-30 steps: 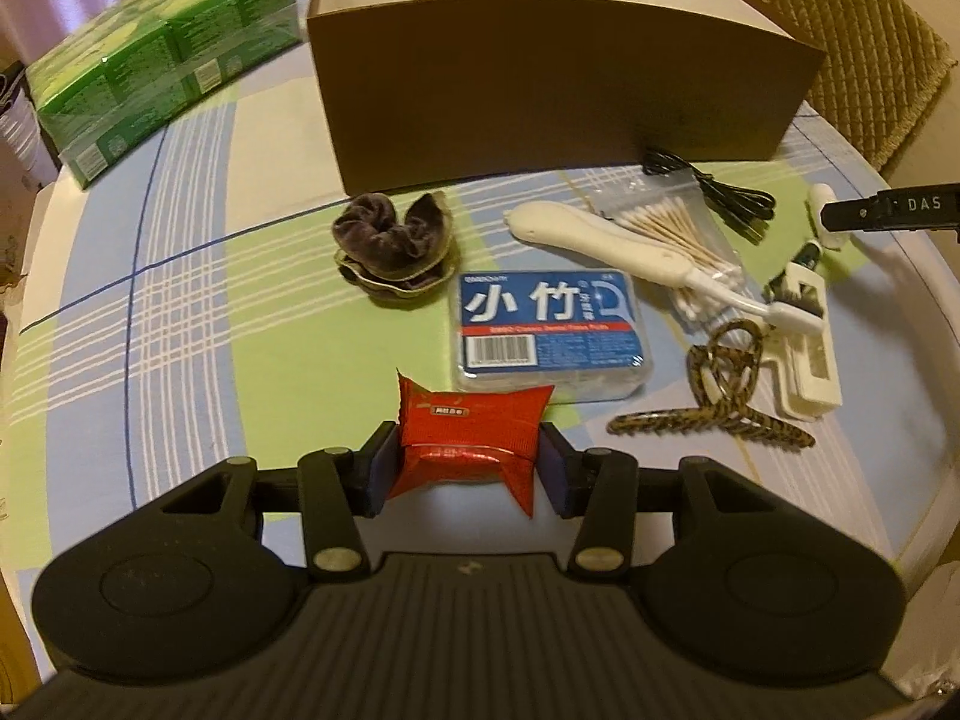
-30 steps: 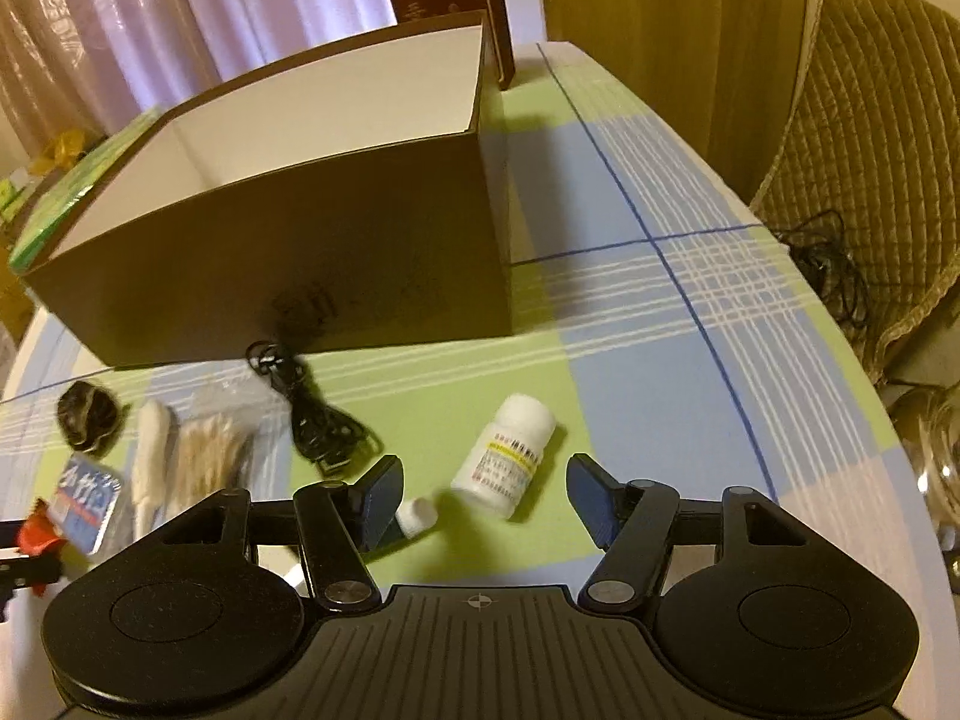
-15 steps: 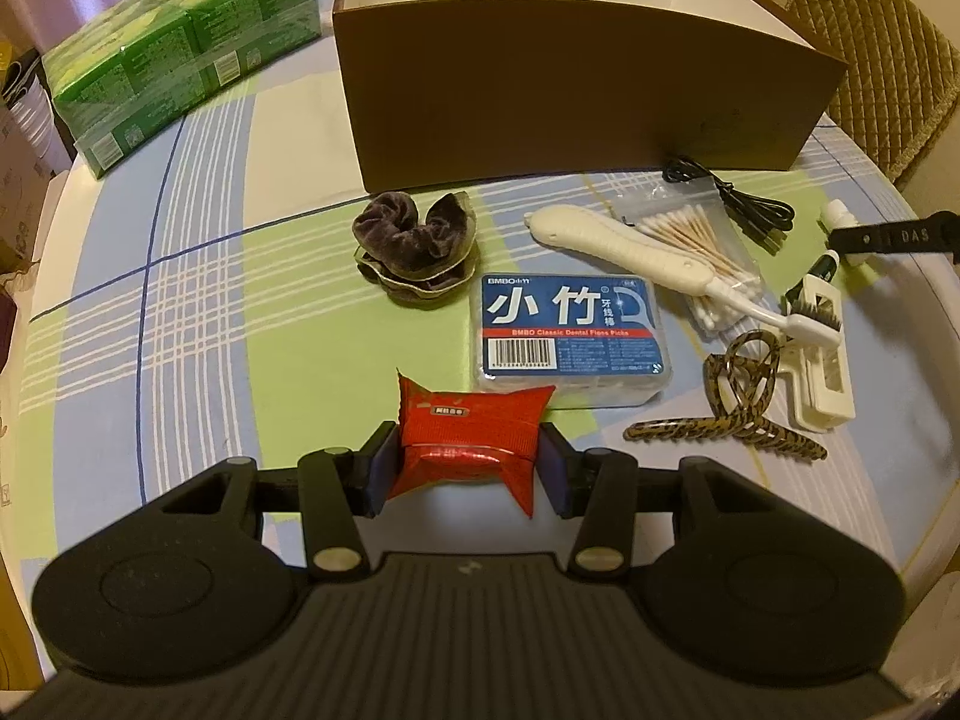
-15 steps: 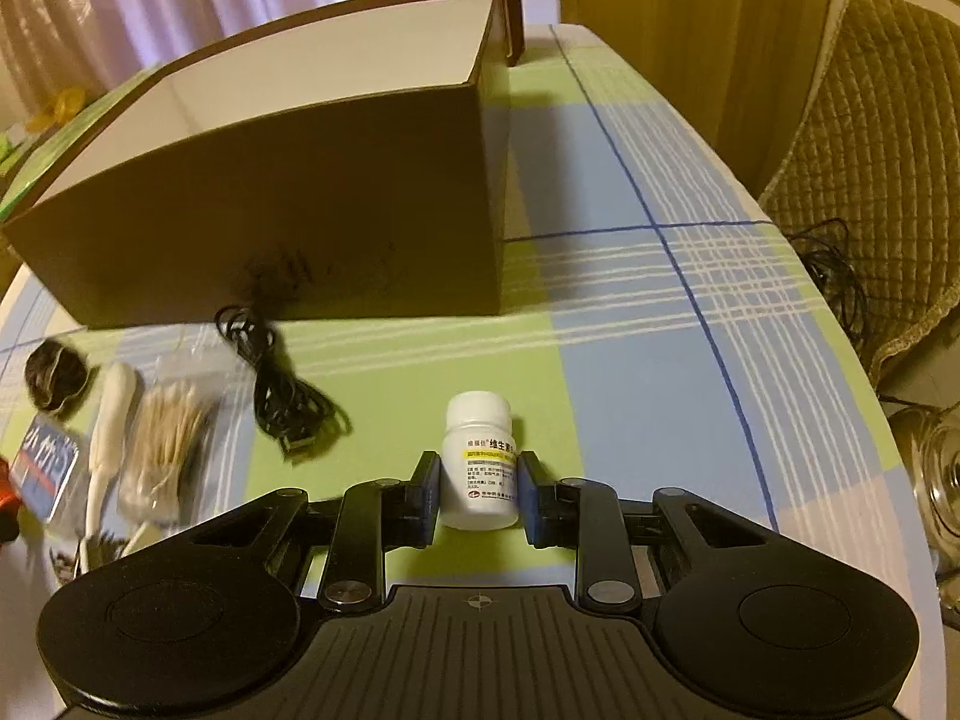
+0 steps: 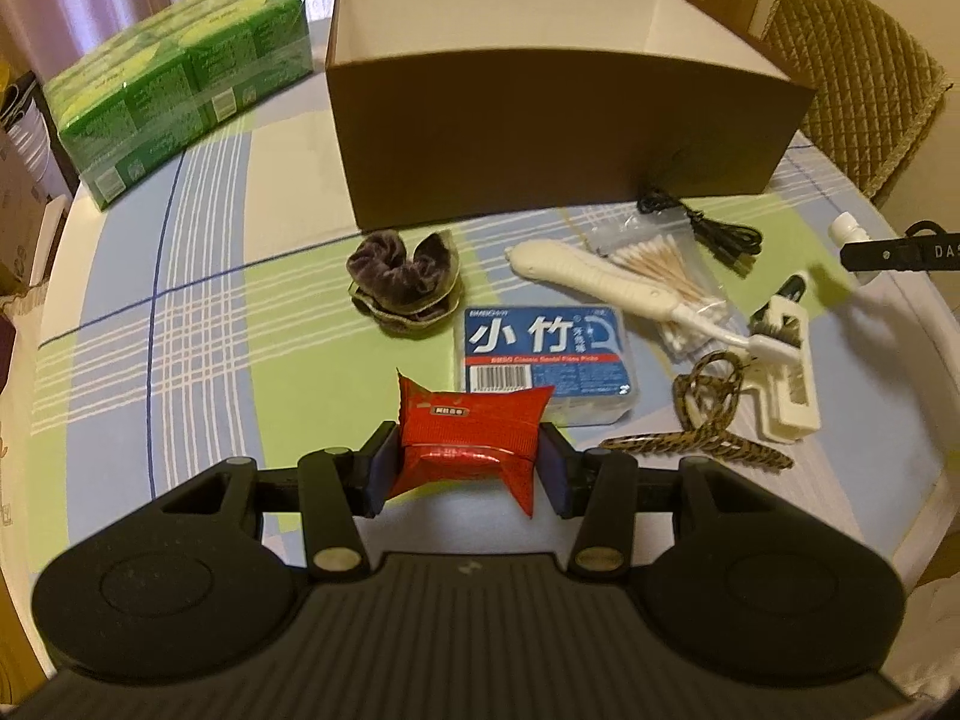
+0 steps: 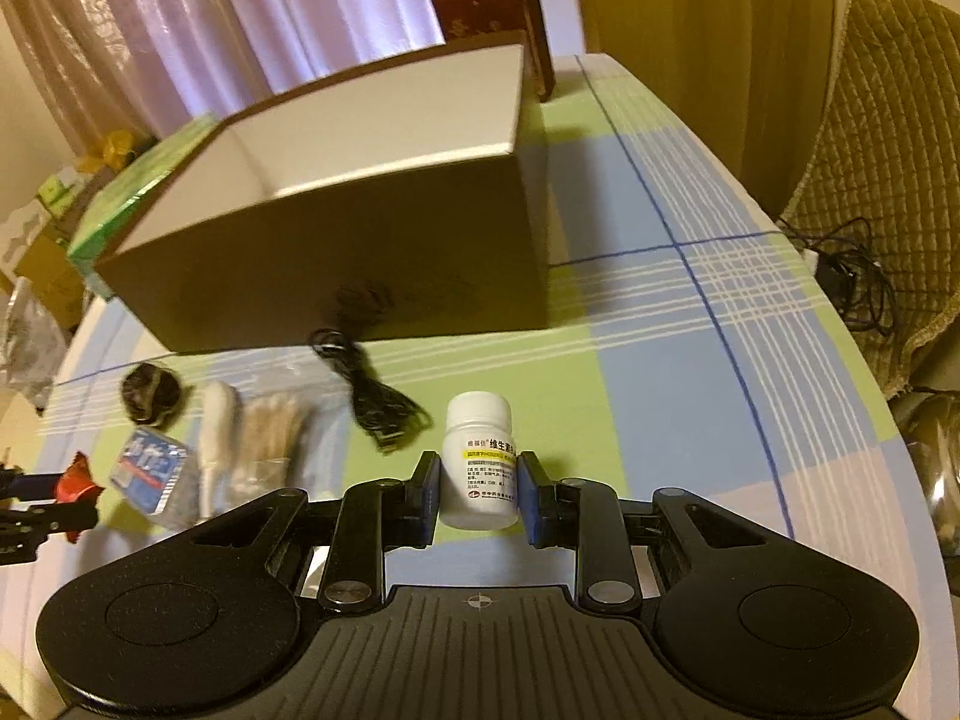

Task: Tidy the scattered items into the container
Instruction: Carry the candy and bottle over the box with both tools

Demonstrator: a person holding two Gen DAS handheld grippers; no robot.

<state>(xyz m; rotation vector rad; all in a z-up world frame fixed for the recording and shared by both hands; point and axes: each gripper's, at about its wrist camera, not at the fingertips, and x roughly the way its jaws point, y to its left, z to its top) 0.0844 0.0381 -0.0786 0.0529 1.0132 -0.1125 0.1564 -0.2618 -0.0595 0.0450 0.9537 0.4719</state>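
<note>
A: How does the left hand-held gripper (image 5: 467, 461) stand?
B: Level, both pads pressed against a red packet (image 5: 471, 429).
A: And the right hand-held gripper (image 6: 478, 491)?
B: Its fingers (image 6: 427, 489) are closed on an upright white bottle (image 6: 480, 461), clear of the bench (image 6: 660, 372).

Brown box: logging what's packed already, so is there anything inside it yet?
Cannot tell: the right wrist view shows only bare white walls of the brown box, its floor hidden.
</note>
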